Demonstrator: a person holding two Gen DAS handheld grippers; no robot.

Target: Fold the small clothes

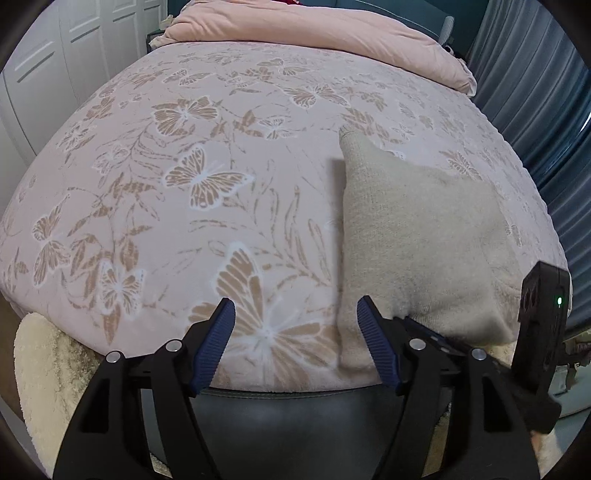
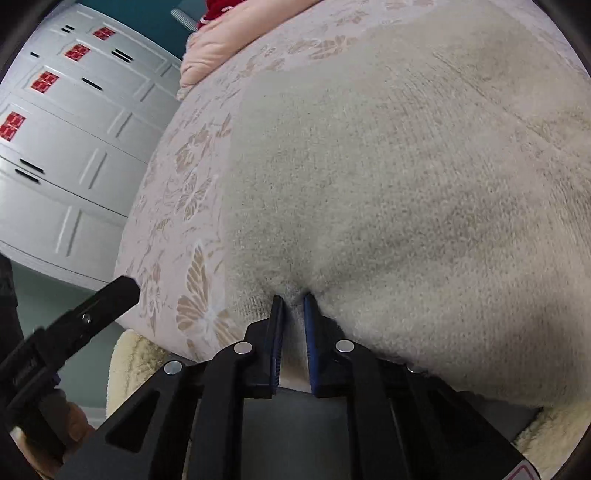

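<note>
White panelled wardrobe doors (image 1: pixel 40 74) stand to the left of a bed covered by a pink plush blanket with a tan butterfly pattern (image 1: pixel 192 177), and a rolled pink quilt (image 1: pixel 314 33) lies along its far end.

On the left, the left tongs (image 1: pixel 295 332) hang over the blanket's near edge, pitched steeply down. Their blue ribbed pads (image 1: pixel 212 347) stand wide apart with only butterfly print between them, and the right-hand pad sits just beside the garment's left edge, holding nothing.

To the right lies the cream fuzzy knitted garment (image 1: pixel 417 240), spread on the near right part of the bed, one narrow end reaching away toward the quilt. The right tongs (image 2: pixel 293 301) come in low at its near hem, angled downward, the pads drawn close with a tuck of knit pinched between them; the fabric puckers around the tips.

To fold well, I judge the left tongs should close on the same hem farther left, taking all layers. Then both should lift level and carry the edge away evenly, since a single pinch would likely drag this soft knit askew.
</note>
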